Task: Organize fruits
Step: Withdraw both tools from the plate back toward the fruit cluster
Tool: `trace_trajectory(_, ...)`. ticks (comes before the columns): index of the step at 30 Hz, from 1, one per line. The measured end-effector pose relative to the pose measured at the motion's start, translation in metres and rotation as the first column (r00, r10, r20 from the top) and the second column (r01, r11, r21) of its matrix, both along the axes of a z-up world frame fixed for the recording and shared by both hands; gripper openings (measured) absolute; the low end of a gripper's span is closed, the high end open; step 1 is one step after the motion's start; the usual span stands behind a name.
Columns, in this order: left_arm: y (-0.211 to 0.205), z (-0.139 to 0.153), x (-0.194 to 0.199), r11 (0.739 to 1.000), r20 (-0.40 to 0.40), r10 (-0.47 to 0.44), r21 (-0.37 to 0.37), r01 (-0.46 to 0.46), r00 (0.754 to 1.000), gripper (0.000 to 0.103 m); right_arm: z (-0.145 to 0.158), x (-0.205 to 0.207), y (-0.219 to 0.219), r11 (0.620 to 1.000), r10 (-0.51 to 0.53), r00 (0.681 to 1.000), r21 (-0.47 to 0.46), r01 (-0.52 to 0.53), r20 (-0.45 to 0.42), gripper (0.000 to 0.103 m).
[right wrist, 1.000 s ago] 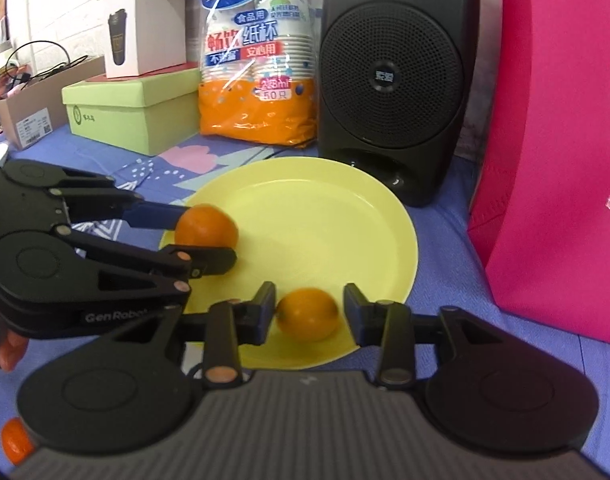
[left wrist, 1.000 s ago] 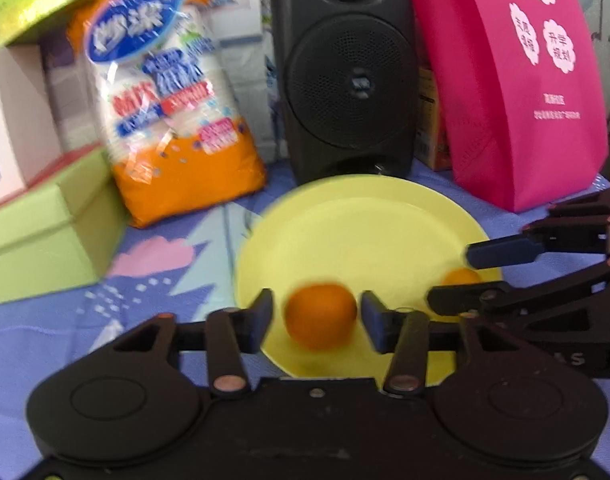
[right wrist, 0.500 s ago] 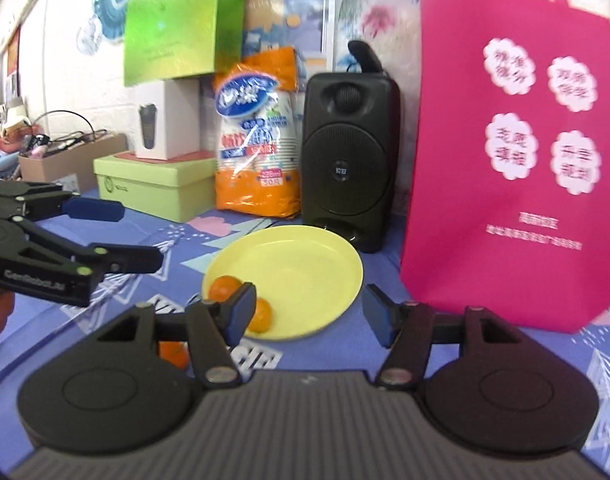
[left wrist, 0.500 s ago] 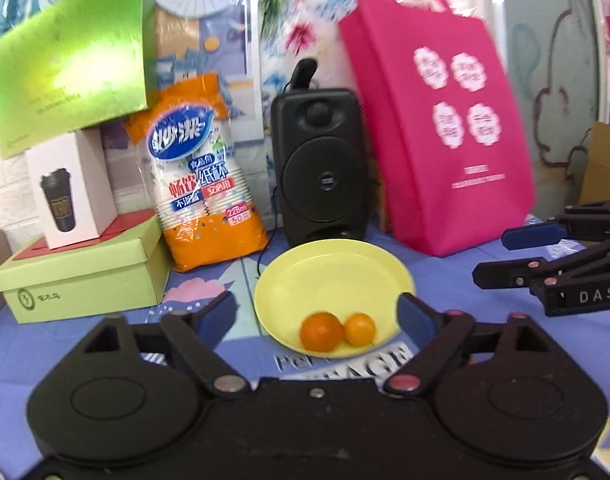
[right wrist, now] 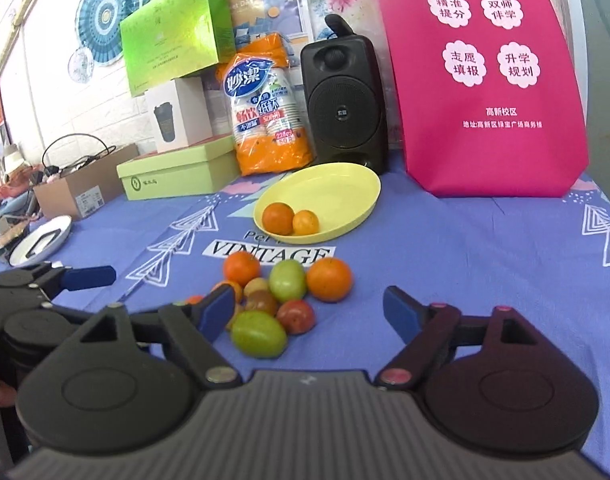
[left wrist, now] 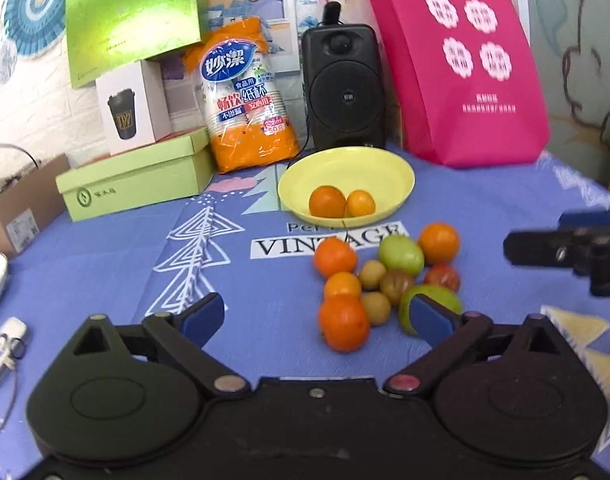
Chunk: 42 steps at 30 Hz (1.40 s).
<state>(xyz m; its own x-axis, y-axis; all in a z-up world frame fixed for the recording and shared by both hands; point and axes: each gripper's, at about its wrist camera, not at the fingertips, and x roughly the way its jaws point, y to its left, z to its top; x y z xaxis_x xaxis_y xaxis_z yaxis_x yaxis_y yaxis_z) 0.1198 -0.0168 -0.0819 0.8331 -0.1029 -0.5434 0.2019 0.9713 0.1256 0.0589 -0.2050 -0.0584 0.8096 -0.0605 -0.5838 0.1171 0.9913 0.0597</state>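
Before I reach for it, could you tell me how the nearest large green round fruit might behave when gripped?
The large green fruit looks round and smooth, so it would probably roll if nudged. It touches the small red fruit, which may shift too.

Both grippers are back from the plate [left wrist: 401, 184] now! The left gripper [left wrist: 319, 312] has just opened off its orange [left wrist: 327, 201], the right gripper [right wrist: 311, 312] off the smaller one [right wrist: 305, 222]; both fruits sit side by side on the plate, jaws empty.
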Motion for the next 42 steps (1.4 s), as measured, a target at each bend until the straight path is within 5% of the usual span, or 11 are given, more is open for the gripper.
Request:
trace_trajectory(19, -0.002, 0.006, -0.019, 0.999, -0.002, -0.033, -0.002, 0.033, 0.999, 0.103, 0.013, -0.026, -0.008, 1.000, -0.023, 0.999, -0.009, 0.024, 0.034, 0.093)
trace_trajectory(35, 0.004, -0.005, -0.015, 0.992, 0.005, -0.119, -0.030, 0.119, 0.993, 0.103, -0.001, -0.023, 0.014, 0.984, 0.117, 0.993, -0.135, -0.116, 0.000, 0.094)
trace_trajectory(36, 0.004, -0.007, -0.013, 0.991, 0.004, -0.128, -0.036, 0.128, 0.992, 0.101, -0.002, -0.022, 0.013, 0.983, 0.123, 0.992, -0.136, -0.122, -0.003, 0.094)
trace_trajectory(40, 0.002, -0.020, 0.003, 0.989, -0.052, -0.139, -0.052, 0.136, 0.989, 0.063, -0.009, -0.019, 0.011, 0.983, 0.124, 0.992, -0.131, -0.126, -0.026, 0.094)
trace_trajectory(42, 0.004, -0.029, 0.011, 0.989, -0.090, -0.139, -0.067, 0.133, 0.986, 0.055, -0.012, -0.017, 0.011, 0.982, 0.138, 0.990, -0.126, -0.142, -0.041, 0.094)
